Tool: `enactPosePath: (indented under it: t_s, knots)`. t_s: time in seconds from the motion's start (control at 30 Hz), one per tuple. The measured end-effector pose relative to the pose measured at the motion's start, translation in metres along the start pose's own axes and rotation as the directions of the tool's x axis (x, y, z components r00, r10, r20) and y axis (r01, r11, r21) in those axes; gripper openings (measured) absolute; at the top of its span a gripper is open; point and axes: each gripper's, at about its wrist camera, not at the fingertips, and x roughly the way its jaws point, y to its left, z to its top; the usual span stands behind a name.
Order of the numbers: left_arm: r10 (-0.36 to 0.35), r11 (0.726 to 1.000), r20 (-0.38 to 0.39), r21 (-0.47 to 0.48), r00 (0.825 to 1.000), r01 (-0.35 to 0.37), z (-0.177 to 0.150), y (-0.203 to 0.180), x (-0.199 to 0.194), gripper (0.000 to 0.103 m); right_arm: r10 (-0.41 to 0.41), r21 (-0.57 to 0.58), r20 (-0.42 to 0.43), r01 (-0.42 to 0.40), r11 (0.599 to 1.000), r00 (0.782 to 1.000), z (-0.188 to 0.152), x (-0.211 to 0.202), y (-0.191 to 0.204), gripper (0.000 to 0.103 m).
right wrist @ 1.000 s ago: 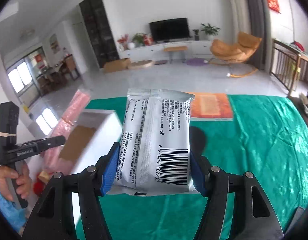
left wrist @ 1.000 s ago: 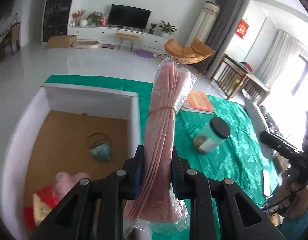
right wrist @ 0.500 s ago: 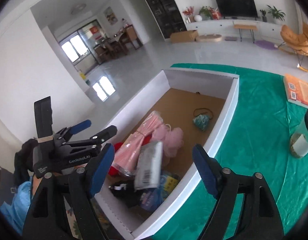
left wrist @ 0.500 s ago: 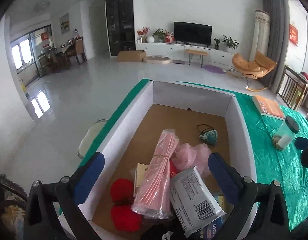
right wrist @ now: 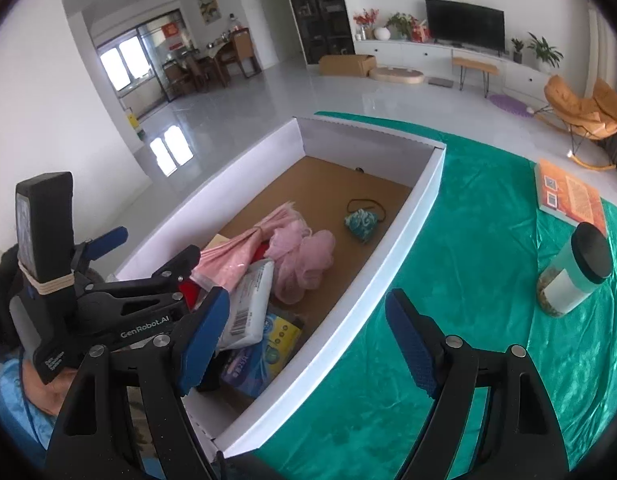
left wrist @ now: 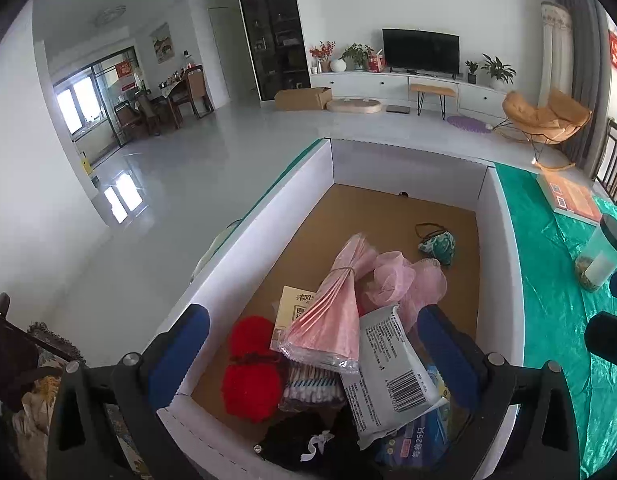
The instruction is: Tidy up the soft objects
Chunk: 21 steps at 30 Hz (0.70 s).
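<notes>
Both grippers hang over the white box [left wrist: 504,216], nothing held. Our left gripper [left wrist: 312,350], lower centre of its view, stands spread wide above the pile; right gripper [right wrist: 308,334] likewise released, straddling the box's right wall. The pink bundle [left wrist: 328,312] and white wipes pack [left wrist: 388,372] lie in the box's near end, on top of the red yarn [left wrist: 250,372] and pink mesh puff [left wrist: 408,280]. We judge this the drop step done. Next move (our guess): look for remaining soft items; on the green table [right wrist: 468,260] only a jar [right wrist: 572,276] and book [right wrist: 568,196] show.
</notes>
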Motion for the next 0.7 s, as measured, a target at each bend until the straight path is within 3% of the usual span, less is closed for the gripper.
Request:
enactPosePath:
  t_s: [0.17,0.5,0.7]
  knots:
    - [0.005,1.0,-0.054,0.015,0.999,-0.004,-0.003,0.0,0.001,0.103,-0.025,-0.012,-0.027,0.024,1.0,0.999,-0.003,0.002,0.007,0.083]
    - [-0.048,0.998,-0.077,-0.052,0.996,0.044,-0.008,0.027,-0.019,0.103,-0.078,-0.056,-0.081,0.074,0.996,0.994,-0.006,0.018,0.028,0.083]
    - [-0.051,0.998,-0.062,-0.046,0.997,0.048,-0.007,0.036,-0.037,0.103,-0.097,-0.09,-0.105,0.088,0.992,0.99,-0.008,0.016,0.049,0.083]
